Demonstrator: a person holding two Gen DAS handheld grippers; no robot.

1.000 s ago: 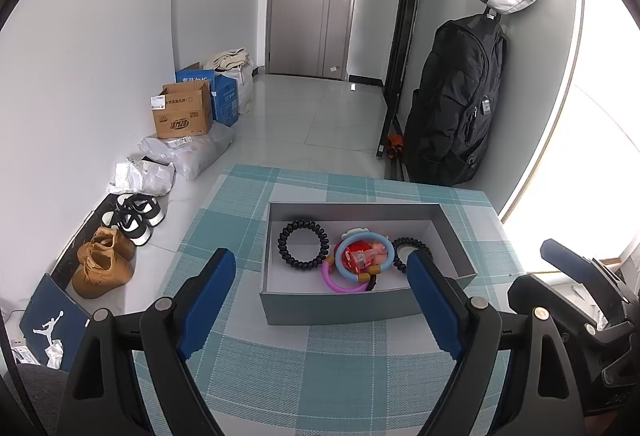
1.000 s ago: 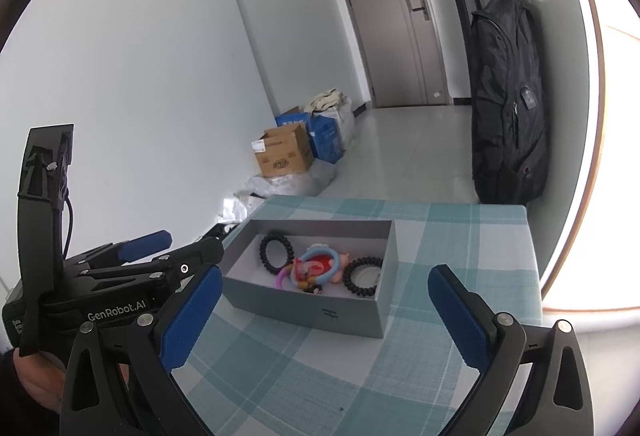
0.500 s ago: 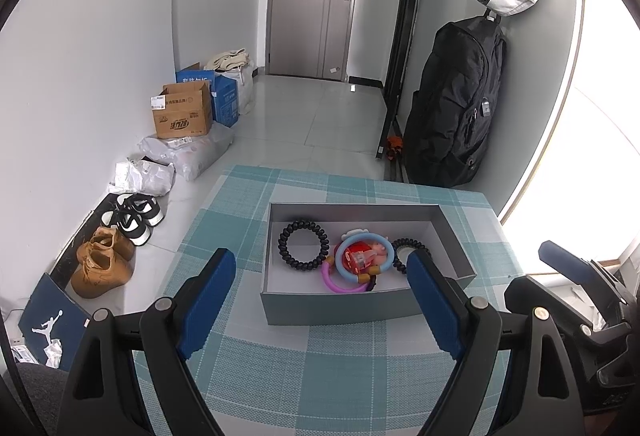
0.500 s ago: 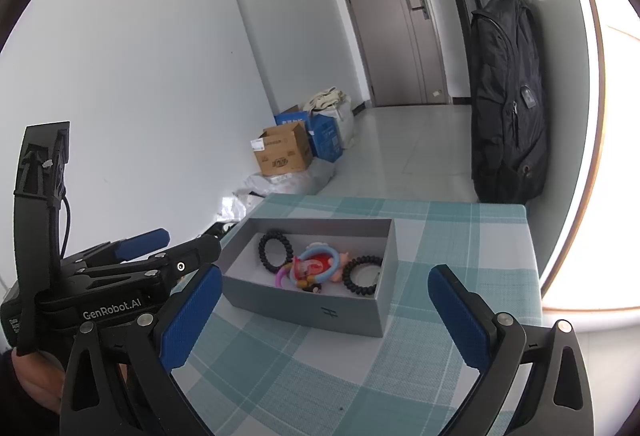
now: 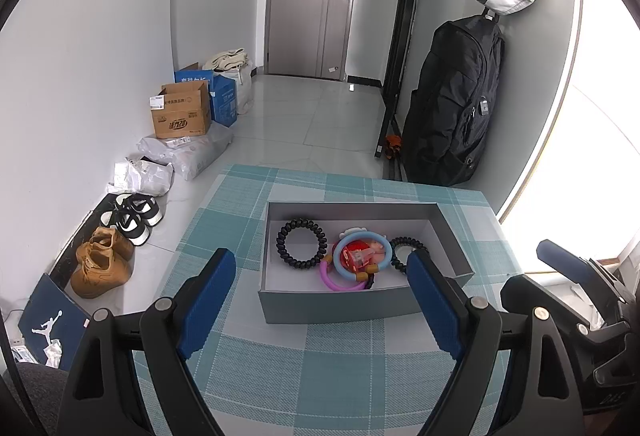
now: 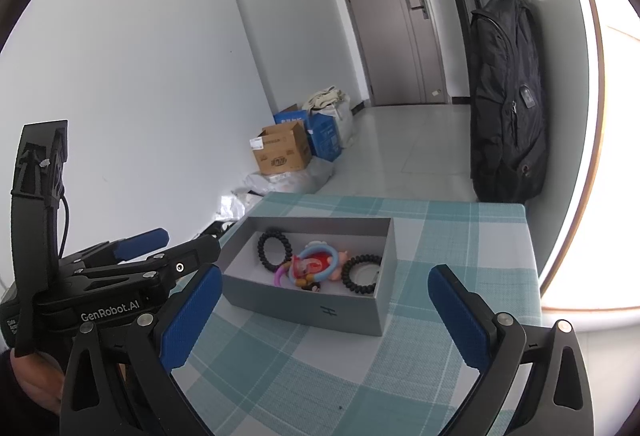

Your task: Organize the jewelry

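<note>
Both my tools, left tool and right tool, spread apart, empty; tangled bracelets risk lifting together from box.

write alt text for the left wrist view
An open grey box on a teal checked tablecloth holds two black spiral hair ties, a blue ring and a pink ring. The open left hand-held gripper frames it.

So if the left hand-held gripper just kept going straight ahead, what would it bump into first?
Most likely the grey box: its near wall sits right between the open fingers of the left hand-held gripper, with only checked tablecloth before it. If it travels a bit higher, it might pass over the wall to the bracelets inside.
</note>
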